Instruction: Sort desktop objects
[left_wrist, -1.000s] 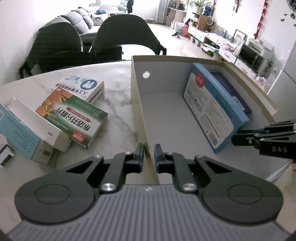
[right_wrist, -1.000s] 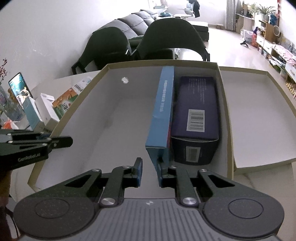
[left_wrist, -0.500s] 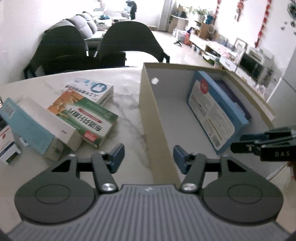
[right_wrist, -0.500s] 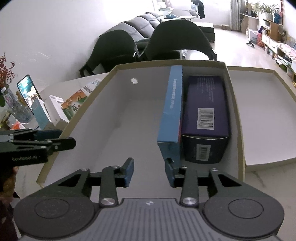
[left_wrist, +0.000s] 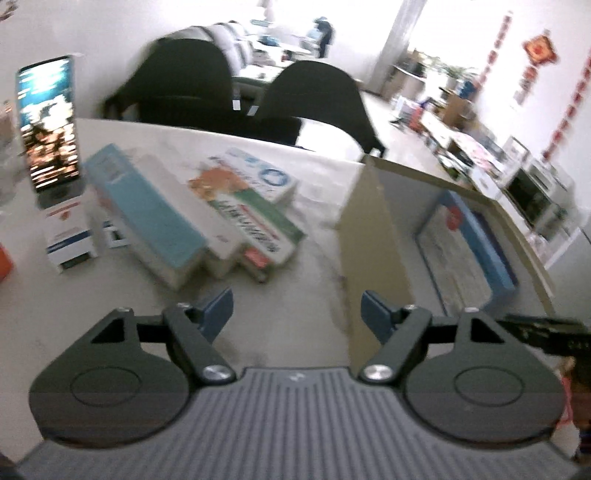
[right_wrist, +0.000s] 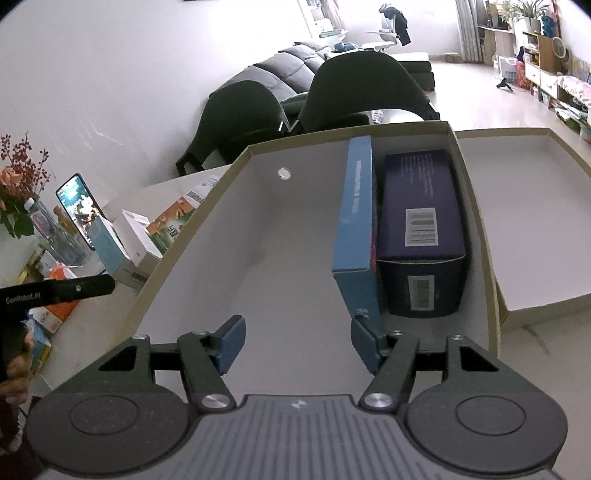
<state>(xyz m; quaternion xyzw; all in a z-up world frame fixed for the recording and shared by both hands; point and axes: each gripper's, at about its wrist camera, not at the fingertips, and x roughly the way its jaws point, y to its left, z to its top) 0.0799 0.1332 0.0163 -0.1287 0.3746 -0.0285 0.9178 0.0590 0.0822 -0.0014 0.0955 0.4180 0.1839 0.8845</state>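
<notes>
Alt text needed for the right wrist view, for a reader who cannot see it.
The right tool, jaws opening with nothing between them, points into a cardboard box where a blue box stands on edge against a dark purple box. More boxes wait on the table outside to the left.

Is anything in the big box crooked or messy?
Yes, a little. The flat blue box stands on its edge, tilted against the dark purple box inside the big cardboard box, not lying flat. Its near corner looks slightly frayed. Outside, the medicine boxes lie heaped and overlapping on the marble table.
</notes>
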